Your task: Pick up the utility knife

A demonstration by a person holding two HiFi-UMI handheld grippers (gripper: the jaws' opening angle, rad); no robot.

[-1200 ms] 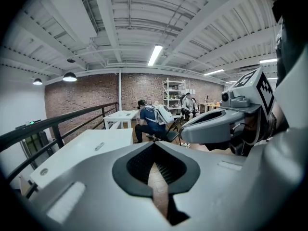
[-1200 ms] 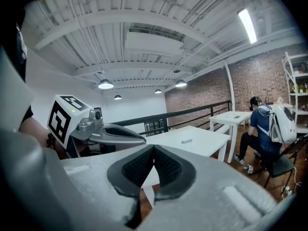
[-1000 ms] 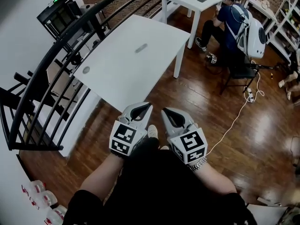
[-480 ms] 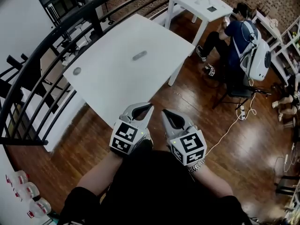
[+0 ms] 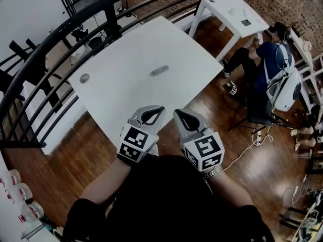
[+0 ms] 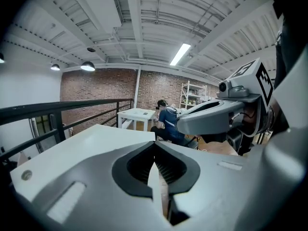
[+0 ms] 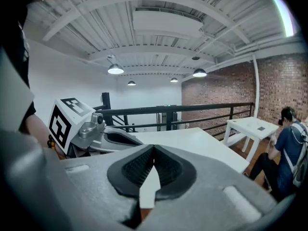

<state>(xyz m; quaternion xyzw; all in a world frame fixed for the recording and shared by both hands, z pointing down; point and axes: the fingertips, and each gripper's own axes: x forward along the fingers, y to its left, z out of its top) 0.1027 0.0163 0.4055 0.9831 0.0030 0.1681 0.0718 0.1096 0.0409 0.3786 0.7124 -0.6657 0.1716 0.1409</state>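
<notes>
The utility knife (image 5: 159, 70), a small grey oblong, lies near the middle of the white table (image 5: 121, 89) in the head view. Both grippers hover side by side at the table's near edge, well short of the knife. My left gripper (image 5: 162, 108) is shut with nothing between its jaws, and so is my right gripper (image 5: 175, 111). In the left gripper view the closed left gripper (image 6: 155, 143) points across the table (image 6: 91, 138), with the right gripper (image 6: 214, 118) beside it. The right gripper view shows its own shut tips (image 7: 153, 148) and the left gripper (image 7: 113, 139). Neither gripper view shows the knife.
A small round grey thing (image 5: 84, 78) sits near the table's left corner. A black railing (image 5: 45, 49) curves along the left. A second white table (image 5: 232, 11), a seated person (image 5: 270, 64), a chair and a white cable (image 5: 242, 150) stand on the wooden floor at right.
Both grippers have moved forward together toward the table, still shut and side by side. The table and the knife now sit closer and lower in the head view.
</notes>
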